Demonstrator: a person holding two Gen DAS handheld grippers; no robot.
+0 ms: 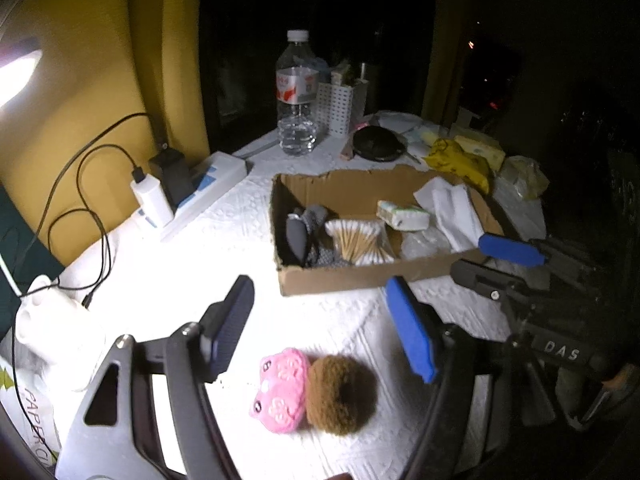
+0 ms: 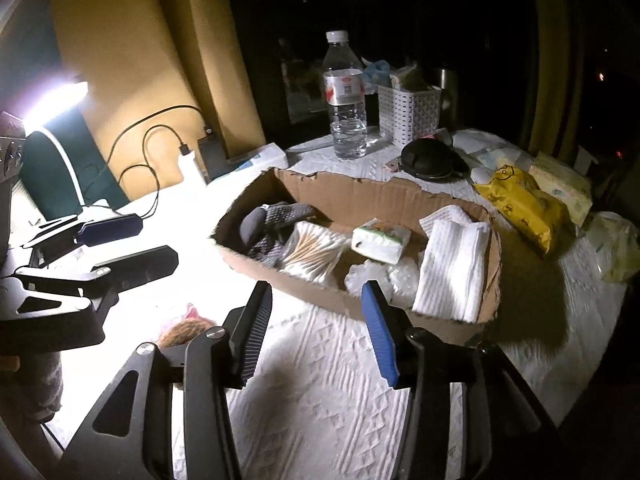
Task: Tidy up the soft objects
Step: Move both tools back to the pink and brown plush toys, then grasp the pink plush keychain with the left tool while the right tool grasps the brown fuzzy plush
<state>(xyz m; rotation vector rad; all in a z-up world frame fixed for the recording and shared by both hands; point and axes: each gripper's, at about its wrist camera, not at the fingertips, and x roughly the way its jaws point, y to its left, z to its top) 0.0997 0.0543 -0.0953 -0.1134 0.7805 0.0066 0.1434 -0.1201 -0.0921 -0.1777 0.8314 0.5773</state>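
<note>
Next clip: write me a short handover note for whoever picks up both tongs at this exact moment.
Left tongs: open, empty, above the pink plush and brown pom-pom, which lie touching on the white cloth.
Right tongs: open, empty, in front of the cardboard box.
Done: grey socks, cotton swabs, tissue pack and folded white cloths are boxed.
Left: box the plush and pom-pom.

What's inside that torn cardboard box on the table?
The cardboard box holds grey gloves, a pack of cotton swabs, a small tissue pack, crinkled clear plastic and folded white cloths. Anything beneath these, and the box floor, is covered.
</note>
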